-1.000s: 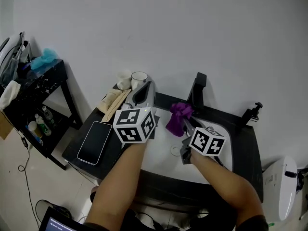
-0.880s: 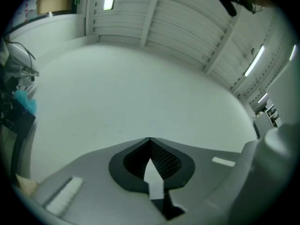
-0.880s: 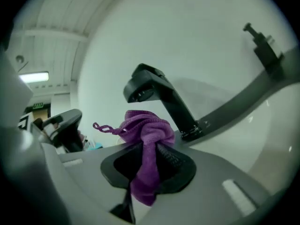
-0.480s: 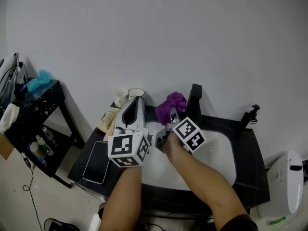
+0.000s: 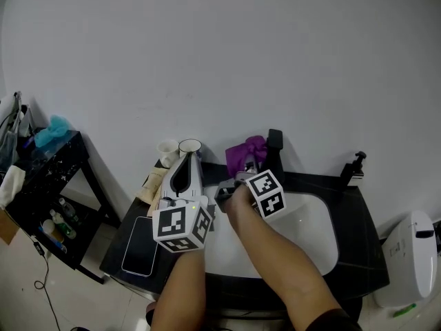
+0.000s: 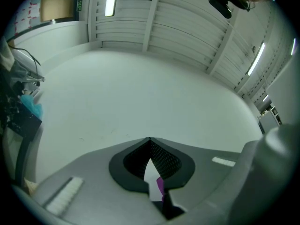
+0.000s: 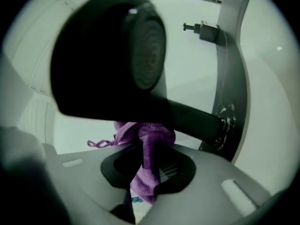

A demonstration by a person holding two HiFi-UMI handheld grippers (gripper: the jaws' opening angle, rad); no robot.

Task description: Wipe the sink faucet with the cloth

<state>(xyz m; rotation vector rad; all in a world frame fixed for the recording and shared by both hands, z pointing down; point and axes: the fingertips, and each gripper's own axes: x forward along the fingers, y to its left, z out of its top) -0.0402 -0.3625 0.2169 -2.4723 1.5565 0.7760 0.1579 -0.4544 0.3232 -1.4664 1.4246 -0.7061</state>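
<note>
Pinching purple cloth [image 5: 246, 150], right gripper [image 5: 246, 165] meets black faucet [image 5: 275, 145]; left gripper [image 5: 187, 160] closed near 2 cups [image 5: 168, 151]

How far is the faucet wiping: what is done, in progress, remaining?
Done: the right claw is shut on the purple cloth and holds it at the black faucet. In hand: the cloth seems to touch the spout's underside. Left: the upright column and the spout's top, which the cloth does not cover. The left claw is shut, empty.
</note>
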